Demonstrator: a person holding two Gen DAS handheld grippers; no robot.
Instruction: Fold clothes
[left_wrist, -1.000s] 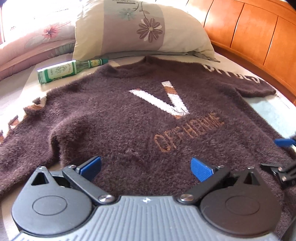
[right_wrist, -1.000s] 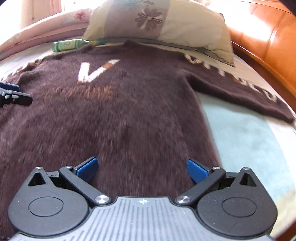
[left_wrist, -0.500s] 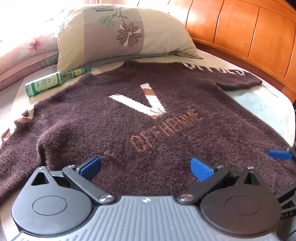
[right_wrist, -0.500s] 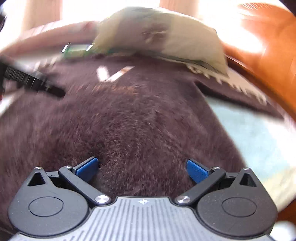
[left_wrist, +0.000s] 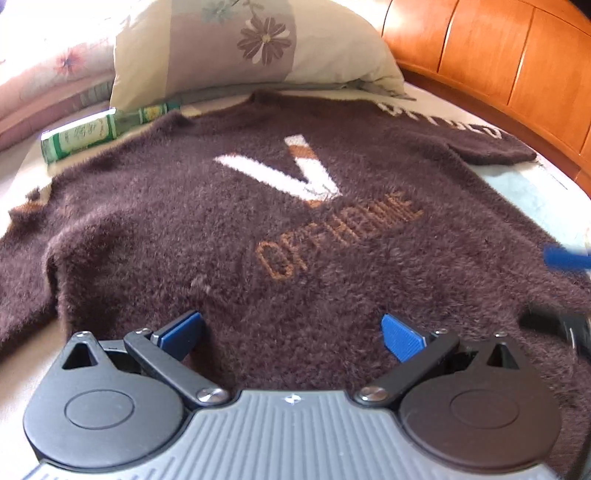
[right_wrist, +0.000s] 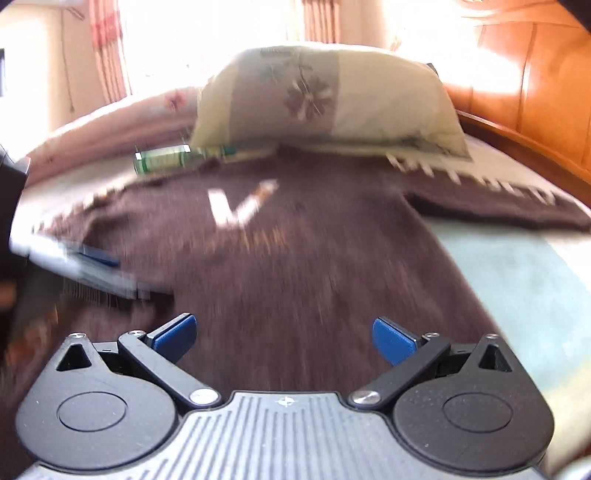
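Lying spread face up across the bed (left_wrist: 524, 192), a fuzzy dark brown sweater (left_wrist: 229, 229) is shown with its neck toward the head of the bed and its hem toward the foot. A white letter V and tan lettering are seen on the chest. One sleeve is stretched toward the bed's edge beside the wooden headboard (left_wrist: 517, 66); the other runs off toward the opposite edge. The garment appears to be laid flat so that it can be folded, and no fold is yet seen.

The left tool (left_wrist: 291, 332) is held low over the hem, its blue-padded fingers spread wide apart with nothing between them. The right tool (right_wrist: 282, 336) is held the same way, wide open and empty, nearer the sweater's side that meets the pale blue sheet (right_wrist: 517, 288); this view is smeared by motion. Both are likely positioned there so that the hem can be taken at two places and lifted evenly.

A floral pillow (left_wrist: 251, 40) is propped at the head of the bed, just past the collar. A green bottle (left_wrist: 85, 134) lies on its side by the pillow, just beside the sweater's shoulder, where it might obstruct a sleeve fold.
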